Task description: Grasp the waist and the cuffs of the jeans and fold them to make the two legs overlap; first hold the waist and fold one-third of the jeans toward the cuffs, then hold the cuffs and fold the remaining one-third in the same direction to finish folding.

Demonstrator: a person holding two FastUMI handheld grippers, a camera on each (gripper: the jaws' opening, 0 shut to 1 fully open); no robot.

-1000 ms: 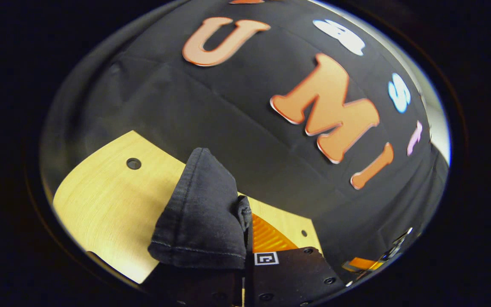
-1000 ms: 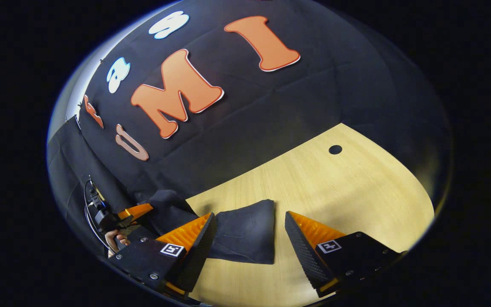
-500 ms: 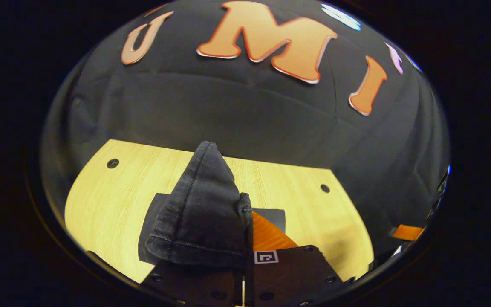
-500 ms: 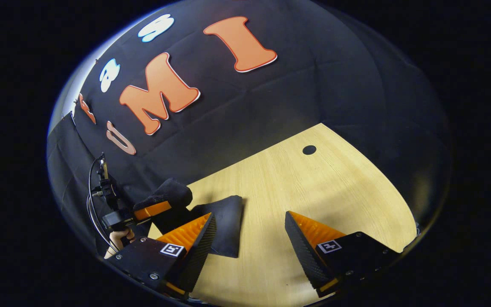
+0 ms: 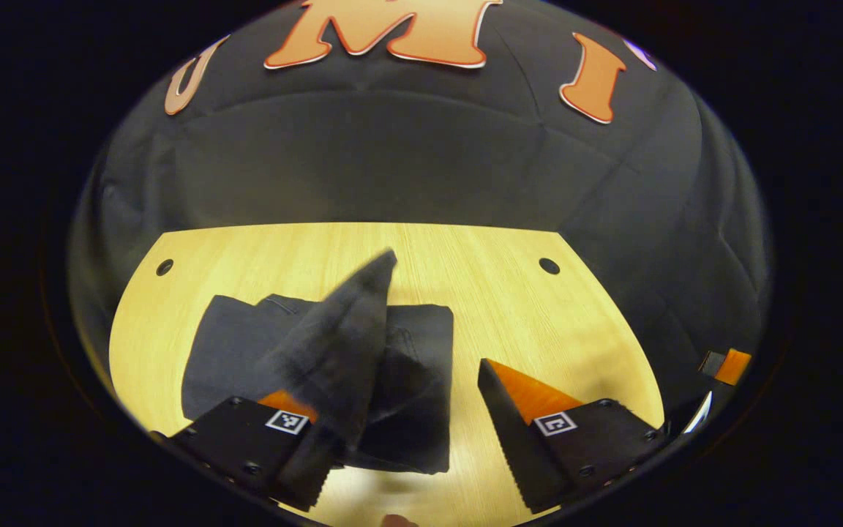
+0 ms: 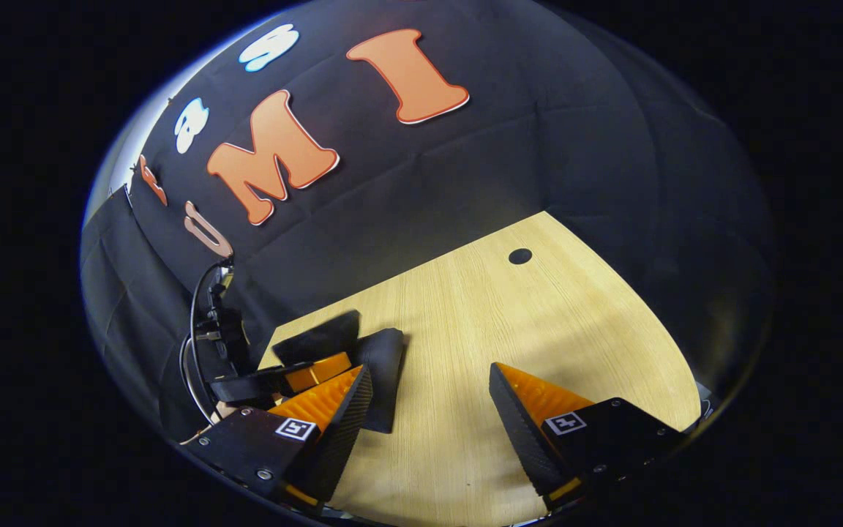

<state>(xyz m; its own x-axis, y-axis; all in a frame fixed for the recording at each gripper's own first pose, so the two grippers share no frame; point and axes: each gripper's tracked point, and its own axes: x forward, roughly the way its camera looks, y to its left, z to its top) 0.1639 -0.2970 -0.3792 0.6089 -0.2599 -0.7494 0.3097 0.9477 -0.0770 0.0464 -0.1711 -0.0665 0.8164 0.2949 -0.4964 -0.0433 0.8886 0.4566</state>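
The dark jeans (image 5: 246, 344) lie folded in a flat stack on the wooden table (image 5: 509, 300). A blurred flap of denim (image 5: 352, 329) hangs loose in front of my left gripper's left finger. My left gripper (image 5: 392, 377) is open just above the stack's near edge, and neither finger presses the cloth. In the right gripper view the folded jeans (image 6: 385, 366) lie at the left of the table (image 6: 538, 322), with the left gripper (image 6: 301, 375) over them. My right gripper (image 6: 429, 369) is open above bare wood to the right of the jeans, holding nothing.
Round holes sit near the table's far corners (image 5: 549, 266), (image 5: 165, 267), (image 6: 519, 256). The black cloth wall closes the far side of the table. A cable (image 6: 198, 322) runs up behind the left gripper.
My left gripper has opened and let go of the denim end it held; the flap is dropping onto the stack. Its view has tipped down toward the table. The right gripper has barely moved.
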